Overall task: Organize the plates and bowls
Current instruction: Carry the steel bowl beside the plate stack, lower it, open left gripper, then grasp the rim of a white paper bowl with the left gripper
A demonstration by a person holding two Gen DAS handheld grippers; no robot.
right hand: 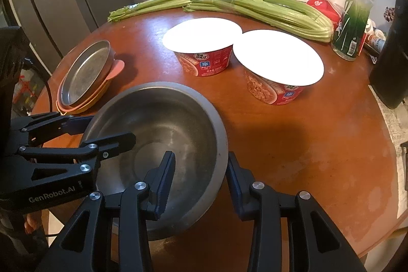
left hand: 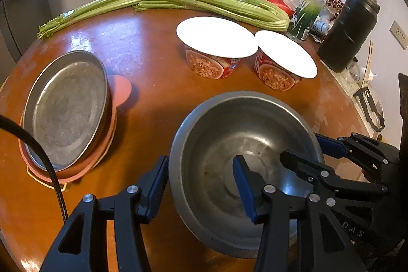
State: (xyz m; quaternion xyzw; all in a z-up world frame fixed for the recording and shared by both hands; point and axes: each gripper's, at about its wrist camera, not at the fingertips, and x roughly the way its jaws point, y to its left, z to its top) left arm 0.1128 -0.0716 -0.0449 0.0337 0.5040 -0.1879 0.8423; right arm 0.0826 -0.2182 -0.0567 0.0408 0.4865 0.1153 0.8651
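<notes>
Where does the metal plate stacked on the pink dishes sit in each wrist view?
Left wrist: metal plate at left, middle height.
Right wrist: metal plate at upper left, beyond the steel bowl.
Shared landmark: the celery across the table's far side.

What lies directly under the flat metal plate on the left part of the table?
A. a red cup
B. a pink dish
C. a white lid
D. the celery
B: the metal plate rests tilted in a pink dish, whose pink handle sticks out beside it.
</notes>
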